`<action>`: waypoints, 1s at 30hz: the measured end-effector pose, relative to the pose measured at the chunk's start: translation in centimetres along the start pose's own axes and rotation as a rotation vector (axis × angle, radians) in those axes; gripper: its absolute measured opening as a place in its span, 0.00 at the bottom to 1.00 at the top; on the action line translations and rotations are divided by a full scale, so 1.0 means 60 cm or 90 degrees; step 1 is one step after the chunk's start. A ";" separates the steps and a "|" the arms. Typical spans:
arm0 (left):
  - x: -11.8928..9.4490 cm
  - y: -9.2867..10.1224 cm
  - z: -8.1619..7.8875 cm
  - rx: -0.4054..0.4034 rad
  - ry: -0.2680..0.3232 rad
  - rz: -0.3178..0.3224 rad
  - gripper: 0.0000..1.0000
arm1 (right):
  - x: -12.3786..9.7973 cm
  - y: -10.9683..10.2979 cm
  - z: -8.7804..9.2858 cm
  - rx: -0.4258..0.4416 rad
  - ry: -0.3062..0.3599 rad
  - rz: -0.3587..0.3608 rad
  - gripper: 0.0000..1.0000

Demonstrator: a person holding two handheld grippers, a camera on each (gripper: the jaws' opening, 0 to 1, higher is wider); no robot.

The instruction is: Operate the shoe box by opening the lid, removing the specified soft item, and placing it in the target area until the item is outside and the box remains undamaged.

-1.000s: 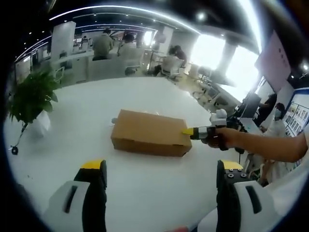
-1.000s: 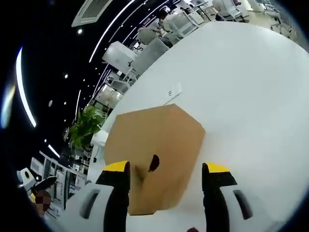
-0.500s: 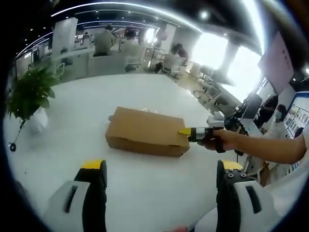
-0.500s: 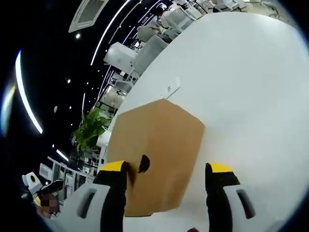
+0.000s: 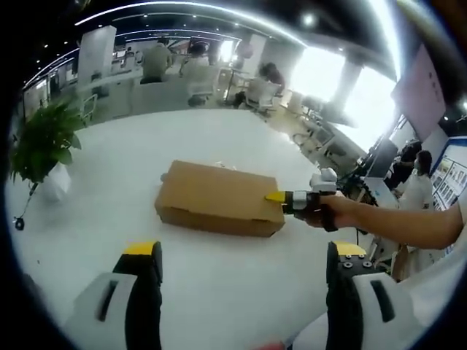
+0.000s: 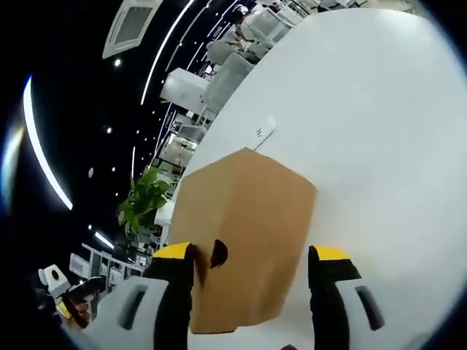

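A closed brown cardboard shoe box [image 5: 217,205] lies on the white table [image 5: 219,292], lid down. My left gripper [image 5: 244,250] hangs open well short of it, with nothing between its jaws. My right gripper [image 5: 292,200], held in a person's hand, has its yellow tip against the box's right end. In the right gripper view the box [image 6: 252,211] fills the middle. The open right gripper [image 6: 253,253] stands at its near end, jaws spread about as wide as the box. A dark finger hole [image 6: 218,252] in that end sits beside the left jaw.
A potted green plant [image 5: 44,146] stands on the table's left side and shows too in the right gripper view as the plant [image 6: 144,204]. A small white plate [image 6: 261,133] lies beyond the box. Desks, chairs and seated people fill the background.
With the right gripper's tip on its end, the box has slid slightly left on the table. In the right gripper view the finger hole has drifted toward the left jaw.
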State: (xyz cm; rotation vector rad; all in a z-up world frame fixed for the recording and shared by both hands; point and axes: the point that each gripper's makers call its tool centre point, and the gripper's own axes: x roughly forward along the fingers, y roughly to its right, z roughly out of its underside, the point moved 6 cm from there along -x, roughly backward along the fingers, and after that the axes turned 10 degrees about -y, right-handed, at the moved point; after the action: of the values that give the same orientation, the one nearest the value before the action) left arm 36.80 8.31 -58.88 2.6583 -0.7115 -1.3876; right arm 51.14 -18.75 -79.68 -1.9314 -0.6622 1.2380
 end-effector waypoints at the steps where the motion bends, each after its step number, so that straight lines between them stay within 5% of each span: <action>1: -0.001 0.002 0.001 -0.003 0.001 0.002 0.96 | 0.001 -0.004 0.003 0.008 0.001 -0.010 0.63; 30: -0.003 -0.013 0.008 -0.008 -0.005 -0.005 0.93 | 0.006 -0.009 -0.002 0.067 0.014 -0.037 0.58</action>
State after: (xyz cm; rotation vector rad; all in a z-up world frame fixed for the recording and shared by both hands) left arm 36.61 9.19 -59.23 2.6502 -0.6908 -1.4003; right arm 51.37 -18.23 -79.39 -1.8253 -0.6251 1.1899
